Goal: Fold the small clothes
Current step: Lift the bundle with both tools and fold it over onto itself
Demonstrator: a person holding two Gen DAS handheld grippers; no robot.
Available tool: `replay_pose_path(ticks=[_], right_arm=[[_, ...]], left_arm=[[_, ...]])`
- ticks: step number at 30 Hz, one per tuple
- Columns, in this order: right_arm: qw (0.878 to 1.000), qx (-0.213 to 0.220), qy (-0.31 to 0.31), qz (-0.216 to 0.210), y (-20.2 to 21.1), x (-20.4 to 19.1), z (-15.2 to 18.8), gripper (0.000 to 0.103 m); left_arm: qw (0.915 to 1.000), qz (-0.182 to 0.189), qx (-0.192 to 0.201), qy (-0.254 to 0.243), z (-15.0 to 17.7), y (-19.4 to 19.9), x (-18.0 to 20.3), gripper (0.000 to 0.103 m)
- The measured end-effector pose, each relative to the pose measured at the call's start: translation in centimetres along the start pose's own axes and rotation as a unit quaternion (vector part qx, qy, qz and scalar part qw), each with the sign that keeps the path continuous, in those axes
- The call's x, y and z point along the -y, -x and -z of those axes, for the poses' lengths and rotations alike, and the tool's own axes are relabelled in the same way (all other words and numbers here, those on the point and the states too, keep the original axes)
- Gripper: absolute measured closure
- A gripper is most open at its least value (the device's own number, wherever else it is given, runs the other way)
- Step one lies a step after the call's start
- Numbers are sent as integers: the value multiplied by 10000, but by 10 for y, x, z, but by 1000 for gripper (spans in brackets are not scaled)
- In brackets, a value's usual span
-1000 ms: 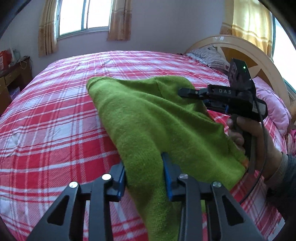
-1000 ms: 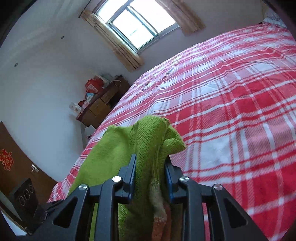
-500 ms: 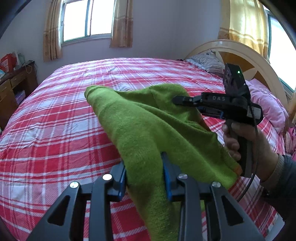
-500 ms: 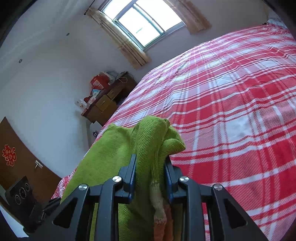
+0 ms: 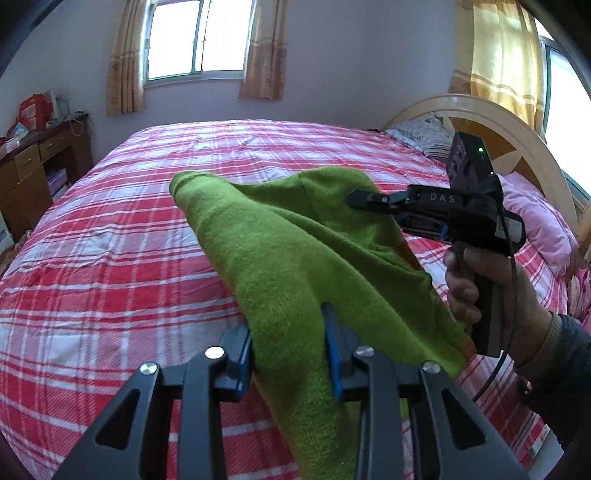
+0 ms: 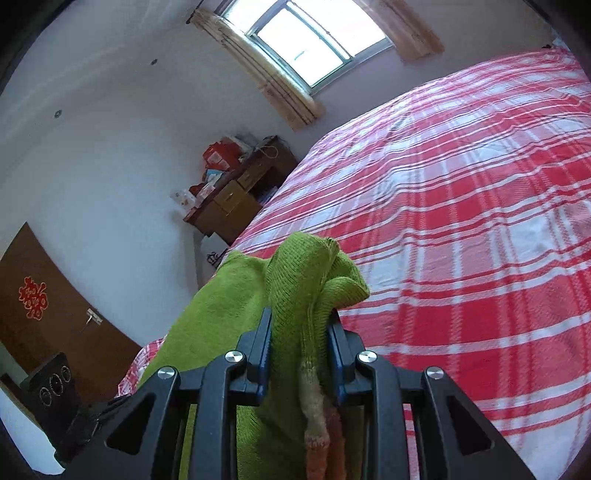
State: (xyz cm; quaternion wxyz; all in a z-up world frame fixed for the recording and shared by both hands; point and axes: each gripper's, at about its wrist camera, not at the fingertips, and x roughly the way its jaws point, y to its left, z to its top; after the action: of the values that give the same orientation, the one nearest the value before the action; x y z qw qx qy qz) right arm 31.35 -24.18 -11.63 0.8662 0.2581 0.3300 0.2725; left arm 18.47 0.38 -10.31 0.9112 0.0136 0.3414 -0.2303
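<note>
Holding a fuzzy green knit garment (image 5: 295,258) above the plaid bed (image 5: 110,258), I have left claw (image 5: 290,343) and right claw (image 6: 300,343) both clamped on bunched folds.

My left camera sits low behind its fingers (image 5: 236,354), very near the green cloth (image 5: 295,258), facing across the bed (image 5: 110,258) toward the window (image 5: 195,37) and headboard (image 5: 509,122). My right camera looks over its fingers (image 6: 264,347), tilted, toward the same window (image 6: 306,33). Both share cloth, bed and dresser (image 6: 236,195).
</note>
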Motion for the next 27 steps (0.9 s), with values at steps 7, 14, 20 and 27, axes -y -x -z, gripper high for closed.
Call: replay_pose_path(ticks=[7,14,20,27], right_arm=[[9996,-185,121,-164,-25,-25,7,78],[9986,-299,193,-392,-47,-50,11,83],[9972,-571,251,-411,-72,-65,26,84],[9949,-788,346,-521,-97,-86,32,85]], left_arm=[[9994,-169,87,282,10,21,-21,70],[9982,-341,151,476,20,39,-41,70],[9973,-393,183,594,30,50,-59,70],[9957,-494,222,756,36,63,-84,70]])
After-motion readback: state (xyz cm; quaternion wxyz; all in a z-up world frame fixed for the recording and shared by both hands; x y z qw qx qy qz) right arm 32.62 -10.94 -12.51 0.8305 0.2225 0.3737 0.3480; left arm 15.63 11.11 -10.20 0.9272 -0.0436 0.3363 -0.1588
